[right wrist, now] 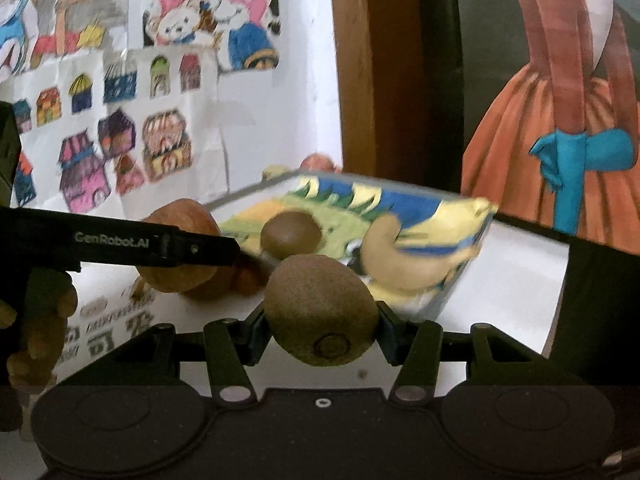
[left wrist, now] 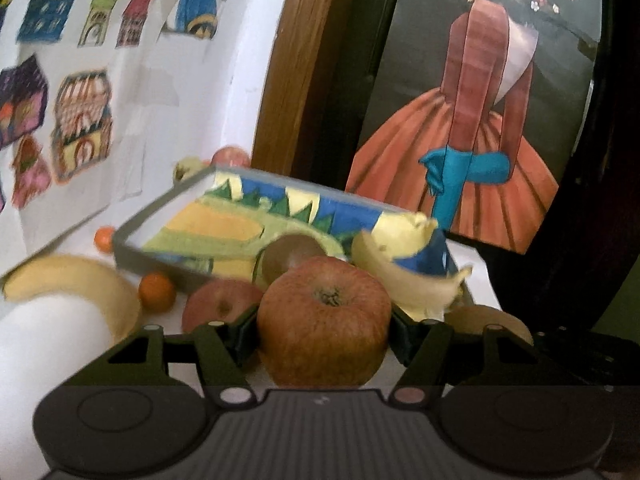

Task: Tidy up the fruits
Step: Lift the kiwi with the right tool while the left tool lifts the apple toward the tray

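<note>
**A:** Stock in the tray [left wrist: 132, 236]?

**B:** One kiwi [left wrist: 290, 254] and one banana [left wrist: 400, 276], both lying on its painted floor. Nothing else visible inside.

**A:** Items in transit?

**B:** Two. Left hand-held gripper [left wrist: 324, 330]: fingers clamped on either side of an apple [left wrist: 324, 320], held in front of the tray's near edge. Right hand-held gripper [right wrist: 322, 320]: clamped on a second kiwi [right wrist: 322, 312], also just short of the tray.

**A:** Loose on the worktop [left wrist: 52, 344]?

**B:** A second apple [left wrist: 218, 304], a second banana [left wrist: 80, 280], two small oranges [left wrist: 157, 292] near the tray's left corner. Behind the tray, a reddish fruit [left wrist: 230, 156] and a yellowish one [left wrist: 188, 168], too blurred to identify.

**A:** Progress?

**B:** By my estimate, early to middling: two in, two about to go in, at least six outstanding.
</note>
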`<state>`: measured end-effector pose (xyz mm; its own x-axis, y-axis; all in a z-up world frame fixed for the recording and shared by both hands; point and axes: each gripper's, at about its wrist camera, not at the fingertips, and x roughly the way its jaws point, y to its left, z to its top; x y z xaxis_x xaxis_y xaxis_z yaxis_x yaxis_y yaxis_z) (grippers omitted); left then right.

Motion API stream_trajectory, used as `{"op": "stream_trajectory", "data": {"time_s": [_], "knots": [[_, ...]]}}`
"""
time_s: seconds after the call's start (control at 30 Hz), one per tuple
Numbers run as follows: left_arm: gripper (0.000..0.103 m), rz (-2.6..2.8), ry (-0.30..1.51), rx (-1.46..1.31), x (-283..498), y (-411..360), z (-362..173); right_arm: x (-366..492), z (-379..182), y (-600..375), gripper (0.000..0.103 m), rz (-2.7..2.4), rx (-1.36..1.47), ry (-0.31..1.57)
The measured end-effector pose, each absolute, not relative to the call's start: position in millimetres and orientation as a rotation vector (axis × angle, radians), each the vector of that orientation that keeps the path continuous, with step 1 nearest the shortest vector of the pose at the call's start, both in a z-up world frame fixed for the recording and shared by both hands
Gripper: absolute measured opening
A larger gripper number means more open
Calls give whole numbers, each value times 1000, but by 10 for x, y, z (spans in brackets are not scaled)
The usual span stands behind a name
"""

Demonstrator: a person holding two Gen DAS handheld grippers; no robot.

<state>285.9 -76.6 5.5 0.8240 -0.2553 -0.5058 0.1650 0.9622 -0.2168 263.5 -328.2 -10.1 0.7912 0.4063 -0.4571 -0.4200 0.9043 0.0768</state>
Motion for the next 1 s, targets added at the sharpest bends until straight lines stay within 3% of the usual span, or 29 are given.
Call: {"op": "stream_trajectory", "data": {"time_s": [0.27, 1.0], "knots": [[68, -245, 511, -158, 3238, -945, 165, 2921, -28, -3376, 55, 384, -37, 442], [68, -273, 542, -114, 3616, -1213, -206, 3264, -341, -3349, 55, 338, -75, 483]]}}
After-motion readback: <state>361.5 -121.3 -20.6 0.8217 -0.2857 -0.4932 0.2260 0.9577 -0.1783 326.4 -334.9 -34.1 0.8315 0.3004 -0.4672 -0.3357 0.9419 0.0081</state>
